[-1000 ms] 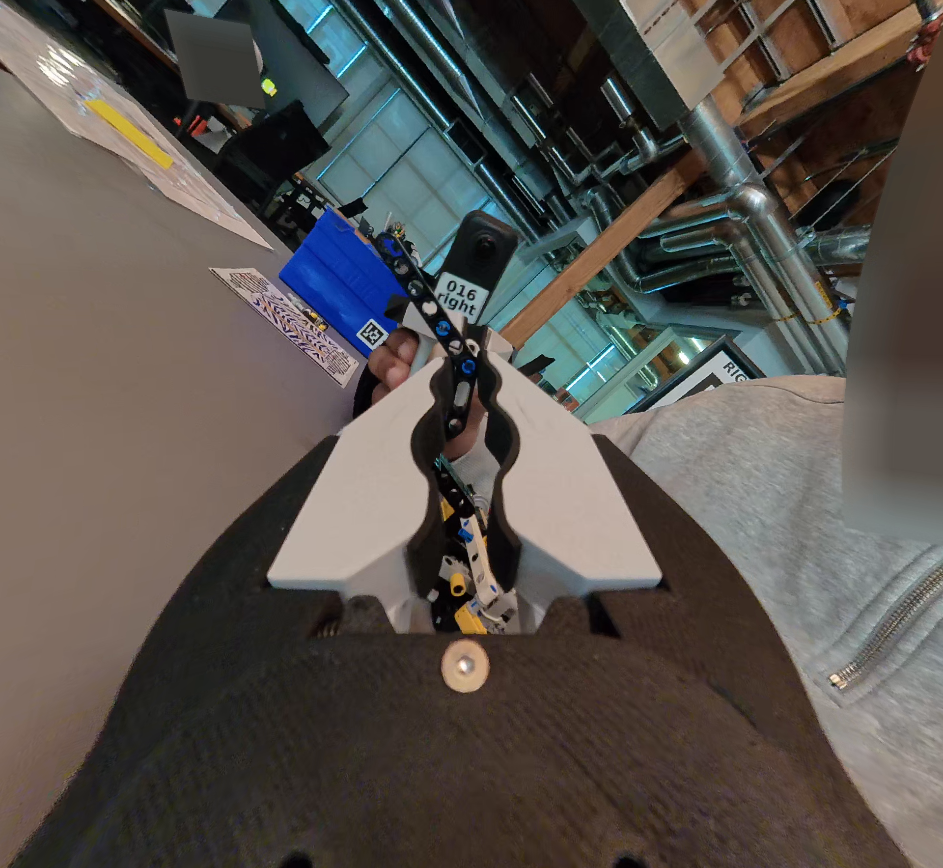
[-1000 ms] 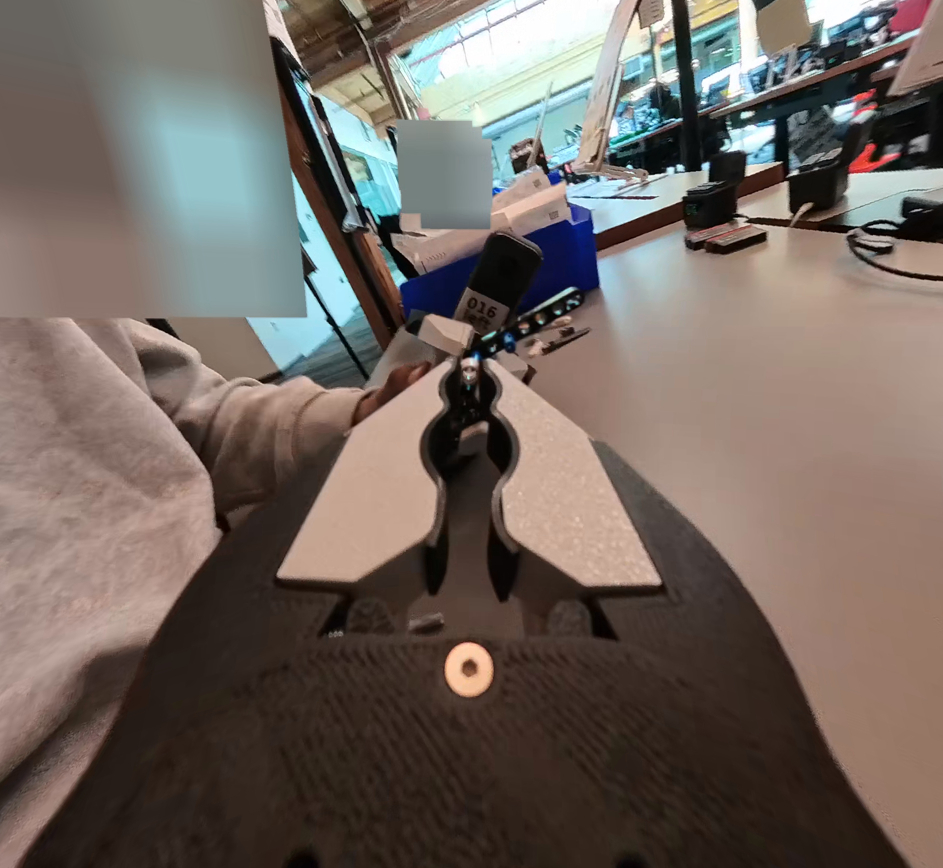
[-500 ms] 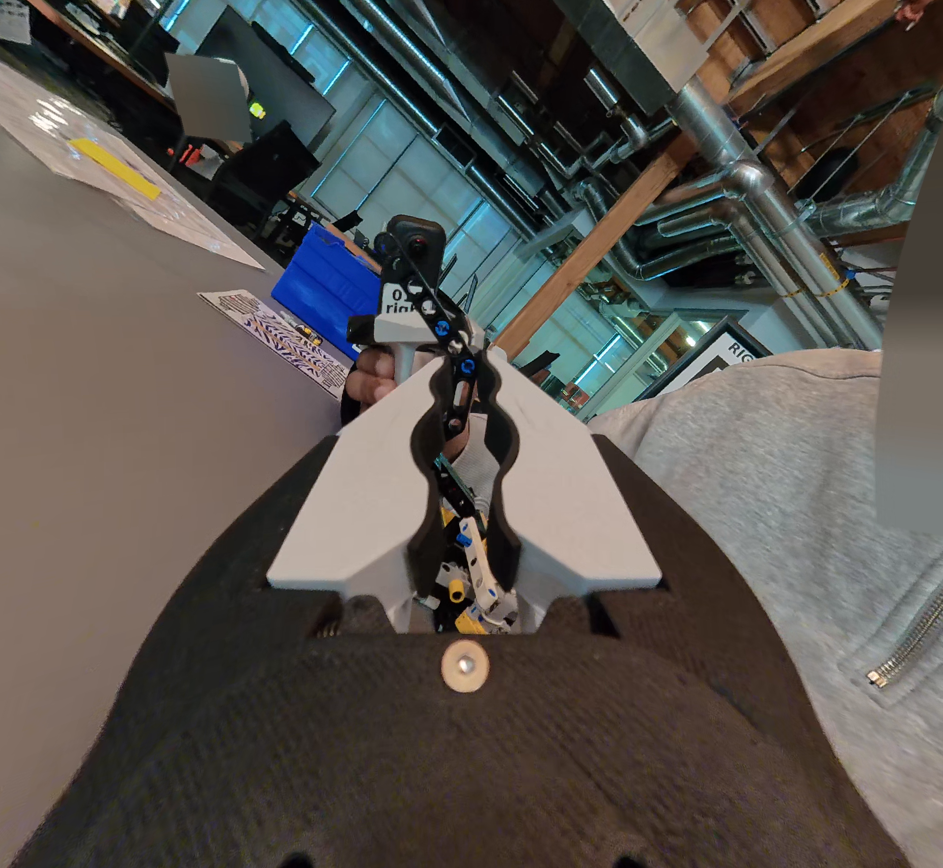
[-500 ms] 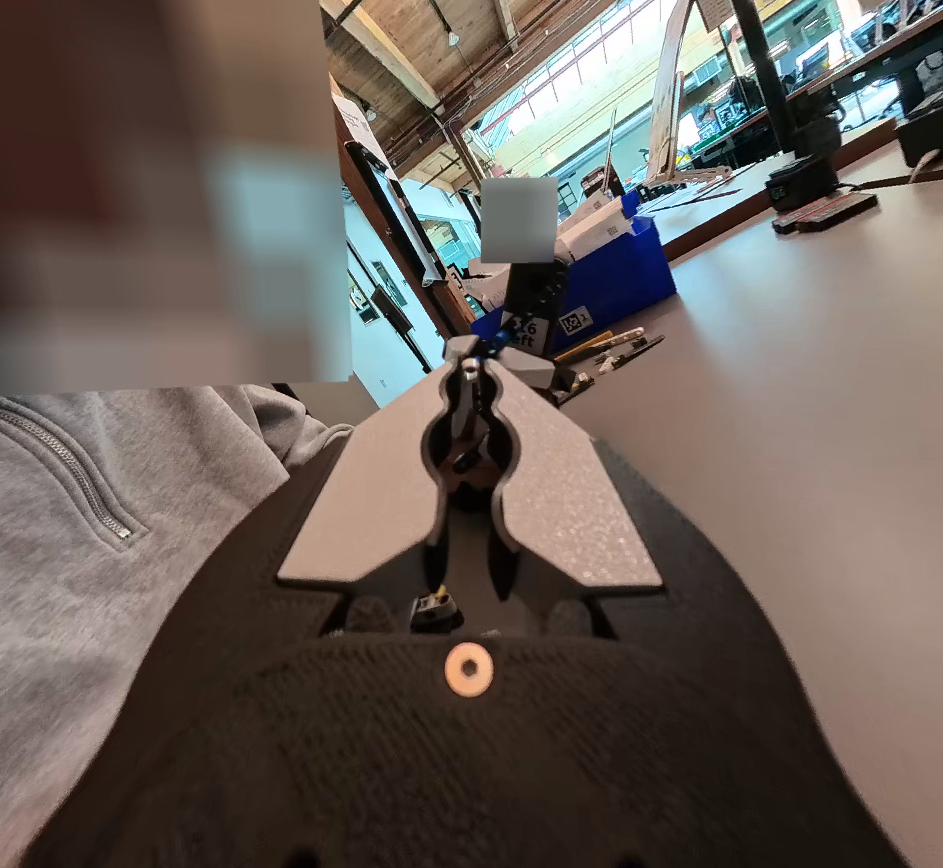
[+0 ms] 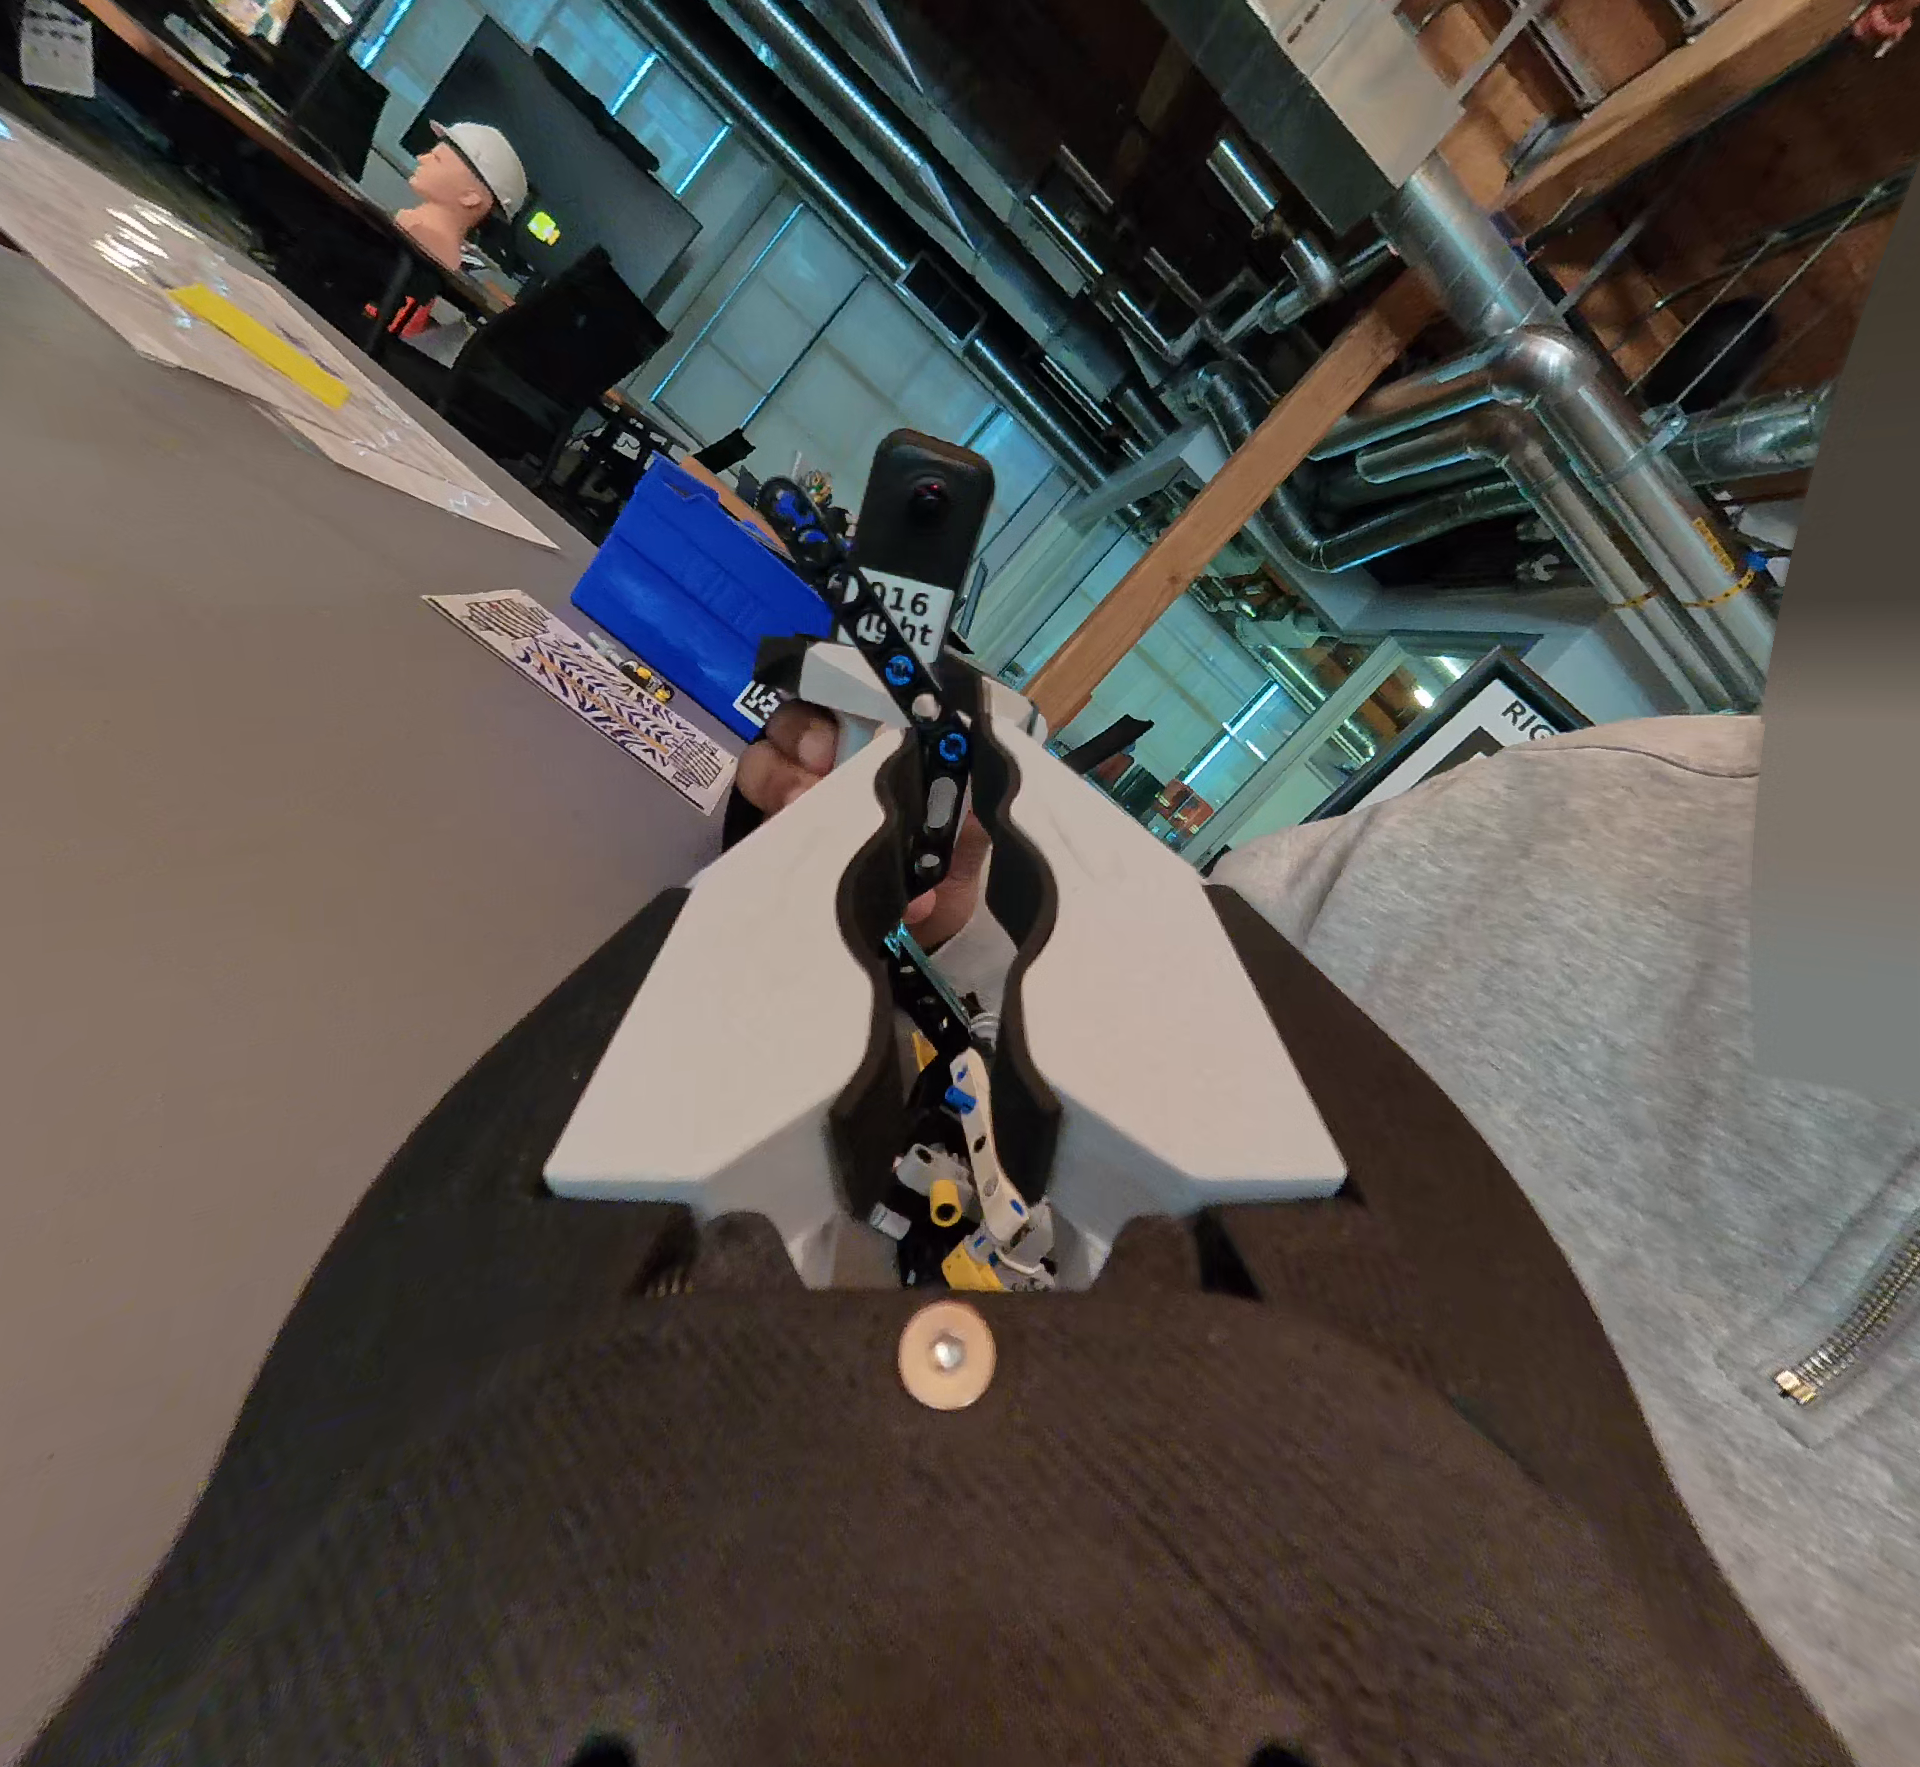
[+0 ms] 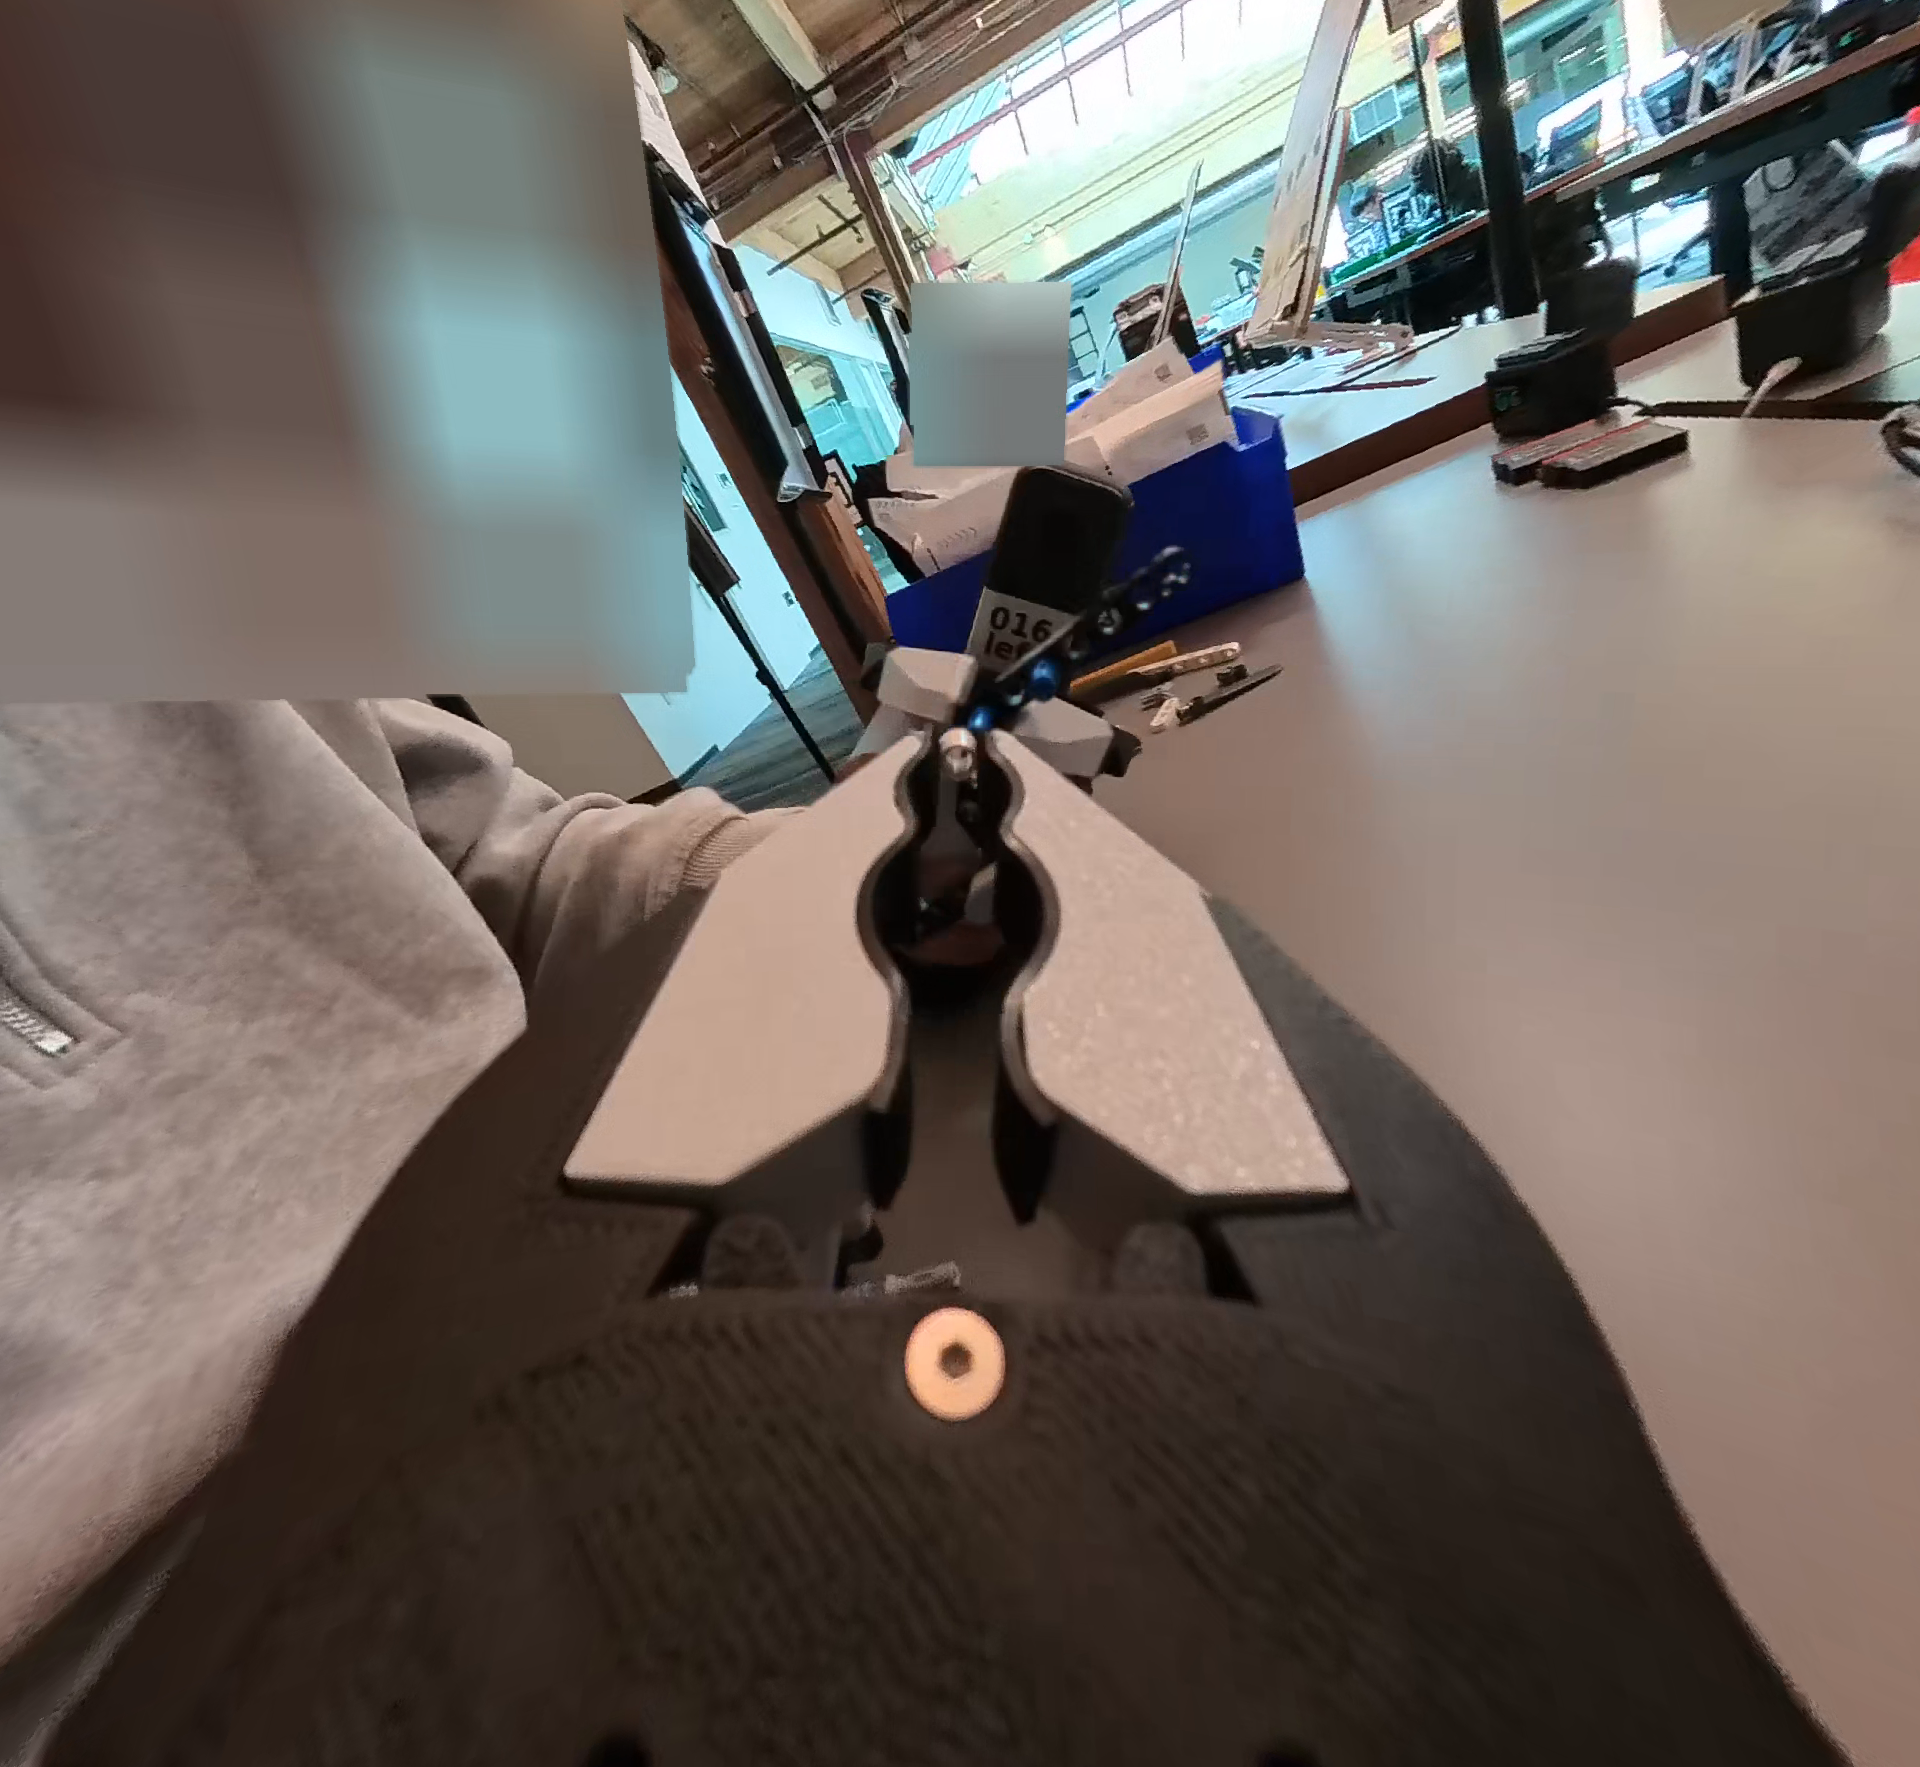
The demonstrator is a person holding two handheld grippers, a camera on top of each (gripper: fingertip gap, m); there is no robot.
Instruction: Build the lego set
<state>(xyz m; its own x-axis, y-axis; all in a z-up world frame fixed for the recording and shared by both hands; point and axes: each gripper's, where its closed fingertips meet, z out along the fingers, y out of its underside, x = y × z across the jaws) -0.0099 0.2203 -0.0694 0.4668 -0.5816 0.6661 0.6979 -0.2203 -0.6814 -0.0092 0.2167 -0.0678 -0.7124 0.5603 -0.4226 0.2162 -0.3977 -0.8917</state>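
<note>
In the left wrist view my left gripper (image 5: 940, 741) is shut on a lego assembly: a long black beam with blue pins (image 5: 914, 699) sticks up past the fingertips, and white, yellow and black parts (image 5: 971, 1167) sit deep between the jaws. The right gripper (image 5: 883, 678) meets it tip to tip just beyond. In the right wrist view my right gripper (image 6: 958, 751) is shut on a small light grey pin (image 6: 956, 753) at the beam's near end. The black beam (image 6: 1101, 621) runs up and right from there, with the left gripper (image 6: 925, 689) behind it.
A blue bin (image 5: 696, 585) stands on the grey table (image 5: 260, 782), full of papers in the right wrist view (image 6: 1226, 522). A patterned sheet (image 5: 603, 689) lies beside it. Loose lego pieces (image 6: 1195, 668) lie near the bin. Black boxes (image 6: 1558, 387) stand farther back. A grey sleeve (image 6: 260, 938) is close on the left.
Both grippers stay shut and tip to tip on the assembly. The pair has tilted and swung; the right wrist view now shows more table and the beam pointing up to the right.
</note>
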